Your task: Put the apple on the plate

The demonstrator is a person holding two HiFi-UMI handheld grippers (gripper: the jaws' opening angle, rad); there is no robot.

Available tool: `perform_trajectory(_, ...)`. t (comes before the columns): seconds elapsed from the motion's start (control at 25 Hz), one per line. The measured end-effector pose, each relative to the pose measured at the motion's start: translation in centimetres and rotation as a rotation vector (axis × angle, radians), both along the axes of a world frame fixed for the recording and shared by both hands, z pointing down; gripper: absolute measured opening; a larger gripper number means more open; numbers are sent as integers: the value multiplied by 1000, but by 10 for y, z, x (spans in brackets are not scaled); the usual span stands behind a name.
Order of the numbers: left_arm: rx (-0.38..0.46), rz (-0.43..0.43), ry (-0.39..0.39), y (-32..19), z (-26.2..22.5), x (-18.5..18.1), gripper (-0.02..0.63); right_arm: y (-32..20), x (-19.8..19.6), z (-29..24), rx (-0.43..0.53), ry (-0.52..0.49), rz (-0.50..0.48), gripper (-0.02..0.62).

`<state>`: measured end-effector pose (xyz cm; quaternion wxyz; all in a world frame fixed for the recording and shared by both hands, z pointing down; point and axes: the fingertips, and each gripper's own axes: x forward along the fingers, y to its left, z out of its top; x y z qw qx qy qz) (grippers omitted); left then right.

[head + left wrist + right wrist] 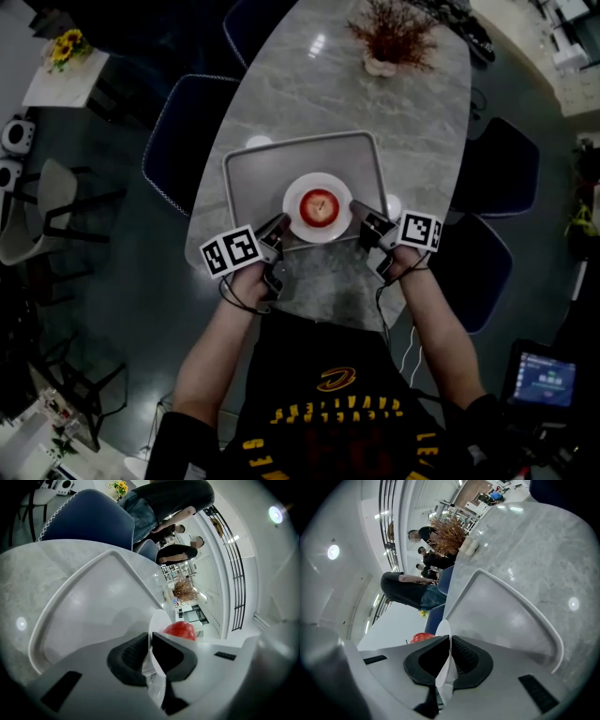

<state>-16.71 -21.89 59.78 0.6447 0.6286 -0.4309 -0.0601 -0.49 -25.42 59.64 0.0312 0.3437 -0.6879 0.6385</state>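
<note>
The apple [320, 205], red, sits in the middle of a small white plate [319, 235], so the placing itself looks done.

Nearest the camera is the person's dark shirt with yellow lettering, and two bare forearms reach forward from it. Each hand holds a gripper carrying a cube of square markers. The left gripper [284, 221] is clamped on the plate's left rim. Its own view shows the thin white edge pinched between the dark ribbed pads, with the apple just beyond. The right gripper [355, 206] grips the opposite rim in the same way, its pads closed on the white edge and the apple peeking out to the left of the jaw body.

The plate lies over the near edge of a grey rectangular tray [272, 169] on a long marble-patterned table [309, 84]. I cannot tell whether the plate rests on the tray or is held just above it. Further along the table stands a dried plant [394, 33] in a pale pot. Dark blue chairs [183, 131] flank the table.

The step in hand appears to be handling the loaded plate with both grippers. The next move calls for keeping the two grips level and moving them together so the round apple does not roll. Both should let go only once the plate sits flat.
</note>
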Motion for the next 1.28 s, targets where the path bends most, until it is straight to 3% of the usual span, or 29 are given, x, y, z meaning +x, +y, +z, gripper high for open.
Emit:
perform_trajectory(0.24,-15,-3,-29,-21,13,-7,31,-29,-13,13,35,-32,-40,26)
perform_trajectory(0.8,-84,41,-67,-34,49,-8,31,-48,-19,48,19,46,-87,28)
perform_trajectory(1.28,-78,57,-107,-34,50,-4,31,-50,-17,51,22,129,-112,28)
